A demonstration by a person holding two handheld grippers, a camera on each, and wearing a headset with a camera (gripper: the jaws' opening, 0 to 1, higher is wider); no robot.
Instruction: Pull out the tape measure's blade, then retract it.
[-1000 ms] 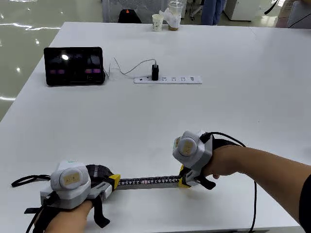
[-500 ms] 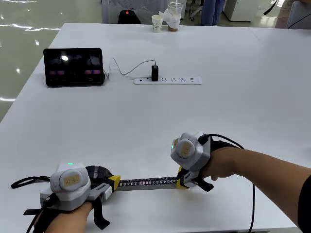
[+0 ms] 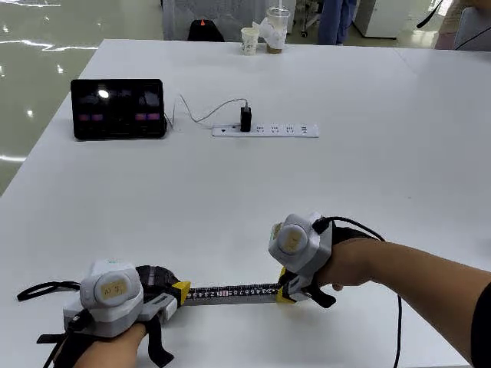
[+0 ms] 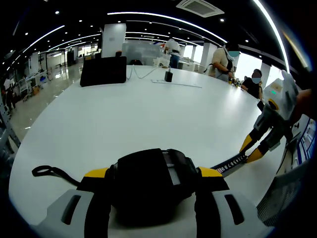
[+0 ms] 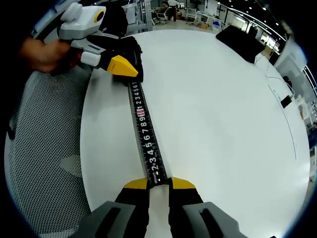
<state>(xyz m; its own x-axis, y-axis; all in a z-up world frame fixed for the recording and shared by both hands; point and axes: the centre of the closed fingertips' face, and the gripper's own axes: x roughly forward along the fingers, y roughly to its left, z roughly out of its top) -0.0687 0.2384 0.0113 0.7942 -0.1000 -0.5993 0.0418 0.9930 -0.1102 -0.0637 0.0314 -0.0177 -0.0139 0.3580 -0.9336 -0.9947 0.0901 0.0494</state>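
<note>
My left gripper (image 4: 153,174) clamps the black round tape-measure case (image 3: 157,277), well nearer me than the white power strip (image 3: 265,130). My right gripper (image 5: 159,184) pinches the tip of its dark numbered blade (image 5: 146,134). Blade's partly out; retraction's to go, I judge.

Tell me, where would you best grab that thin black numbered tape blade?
Probably at its free end, coming in along its length from the side opposite the black tape measure case. The thin black numbered tape blade is a flat, narrow strip stretched straight, so its tip suits a pinch. The right claw pinches there; the left claw clamps the case.
</note>
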